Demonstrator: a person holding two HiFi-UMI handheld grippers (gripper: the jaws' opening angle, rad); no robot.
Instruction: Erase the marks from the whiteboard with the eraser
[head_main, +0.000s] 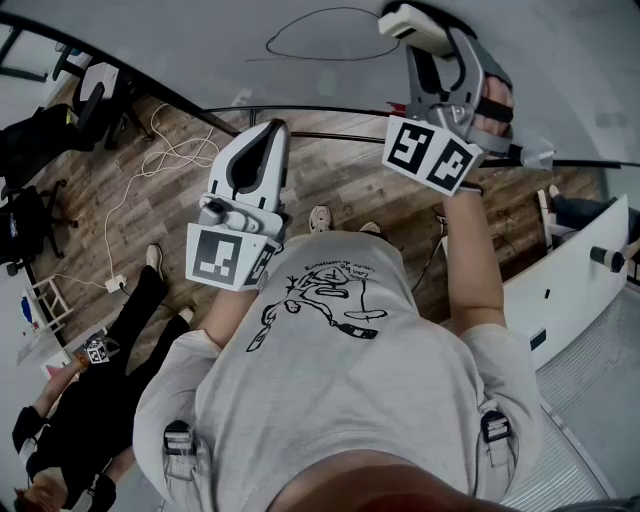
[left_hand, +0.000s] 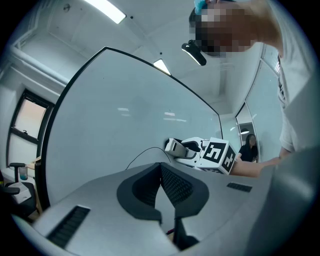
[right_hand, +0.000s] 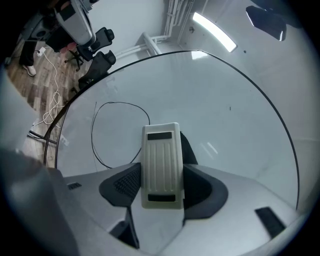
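right tongs (head_main: 437, 52): clamped on the eraser, one jaw against each long side, held high at the whiteboard
eraser (right_hand: 161, 165): white plastic block between the right tongs' jaws, its ribbed back facing that gripper's camera, its upper half standing out past the jaw tips
whiteboard (right_hand: 225, 110): pale, glossy, dark-framed, straight ahead of both tongs, with ceiling lights reflected in it
mark (right_hand: 92, 136): one thin black closed loop, just left of the right tongs' tips; its right end runs behind the eraser's top left corner
contact: no view shows whether the eraser's face touches the board
left tongs (left_hand: 161, 172): jaws together, pad tips touching, nothing between them; held lower than the right tongs, to their left and further back from the board
seen from the left tongs: the right tongs and eraser sit just beyond the tips, a little to the right, with the loop's line arching up to the eraser
shirt (head_main: 340, 380): grey T-shirt with a black drawing, below and behind both tongs
floor (head_main: 150, 190): wood planks with a white cable, far below the left tongs
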